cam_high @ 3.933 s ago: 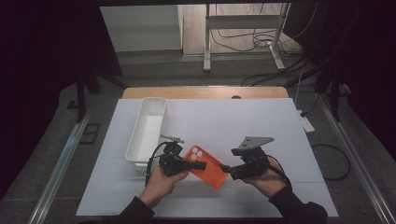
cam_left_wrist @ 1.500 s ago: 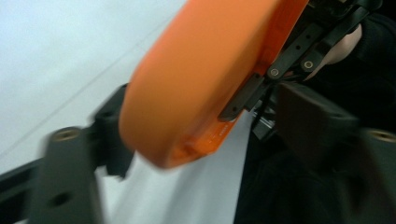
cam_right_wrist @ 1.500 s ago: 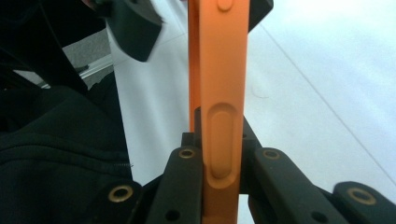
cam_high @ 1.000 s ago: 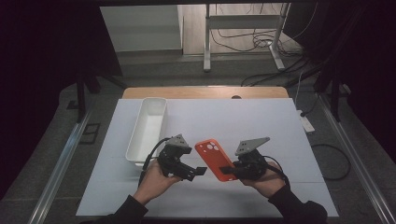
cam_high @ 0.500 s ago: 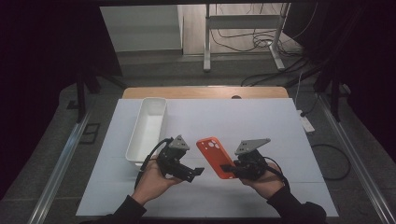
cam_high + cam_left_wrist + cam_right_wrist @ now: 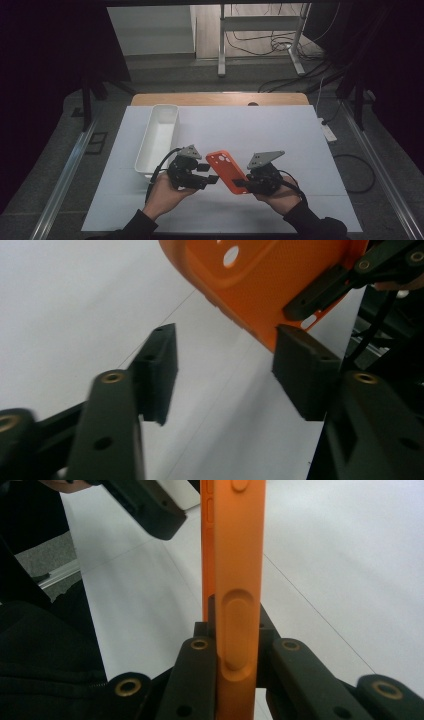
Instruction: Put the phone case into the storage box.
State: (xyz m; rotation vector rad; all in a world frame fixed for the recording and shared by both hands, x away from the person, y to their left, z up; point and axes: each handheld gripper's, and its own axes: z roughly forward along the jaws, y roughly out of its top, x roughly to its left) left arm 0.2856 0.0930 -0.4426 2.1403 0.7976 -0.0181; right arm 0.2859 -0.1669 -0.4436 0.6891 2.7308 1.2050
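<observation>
So the orange phone case [image 6: 227, 171] is up off the white table [image 6: 280, 135], held between the two hands near the front edge. The right gripper [image 6: 243, 184] has it pinched at one end; in the right gripper view you can see the case [image 6: 235, 580] edge-on, side buttons facing the camera, with both black jaws squeezed flat against its faces.

The left gripper [image 6: 212, 173] sits just beside the case's other long edge. Its jaws have just been closing in, but they're still apart and not pressing on anything. In the left gripper view the case [image 6: 270, 280] hangs just past the jaw tips, camera cutout end toward the top, with one pad right next to its lower corner. Can't tell if that pad actually touches it.

The white tray [image 6: 159, 137] sits on the table's left side, well behind the left hand [image 6: 162, 195]. Right hand [image 6: 280, 192] is level with the left.
</observation>
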